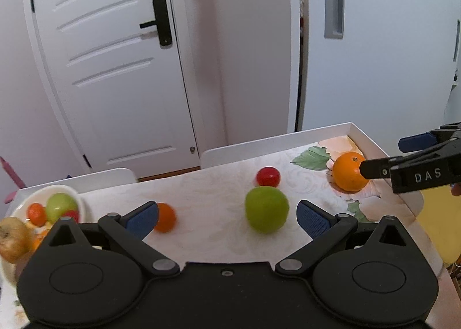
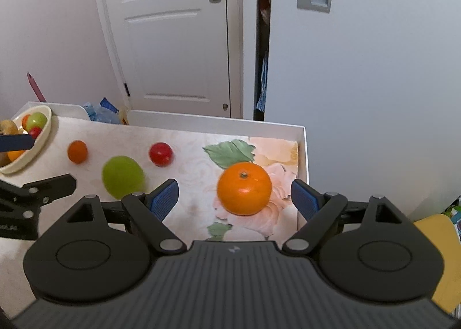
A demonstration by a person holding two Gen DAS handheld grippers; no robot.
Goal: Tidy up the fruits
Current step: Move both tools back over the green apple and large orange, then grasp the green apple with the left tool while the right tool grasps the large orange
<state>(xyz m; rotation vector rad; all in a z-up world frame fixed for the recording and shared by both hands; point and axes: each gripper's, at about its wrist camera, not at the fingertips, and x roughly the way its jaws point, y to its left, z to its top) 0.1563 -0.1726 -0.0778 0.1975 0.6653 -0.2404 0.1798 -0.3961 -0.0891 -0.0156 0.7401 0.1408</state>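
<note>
My left gripper [image 1: 227,218] is open, with a green apple [image 1: 266,209] between and just ahead of its fingers, nearer the right one. A small orange fruit [image 1: 165,217] sits by the left fingertip, a red fruit [image 1: 268,176] lies behind the apple. My right gripper [image 2: 234,199] is open around a big orange [image 2: 244,188] on the table's right end. A cream bowl [image 1: 82,205] at the left holds several fruits. The green apple [image 2: 123,176], red fruit [image 2: 160,154], small orange fruit [image 2: 77,151] and bowl [image 2: 43,133] also show in the right wrist view.
The table [image 1: 207,190] has a floral cloth and a raised white rim [image 2: 219,122] at the back and right. White chair backs [image 1: 259,148] stand behind it. A white door [image 1: 115,69] and cabinet are beyond. A plastic bottle [image 2: 100,112] lies behind the rim.
</note>
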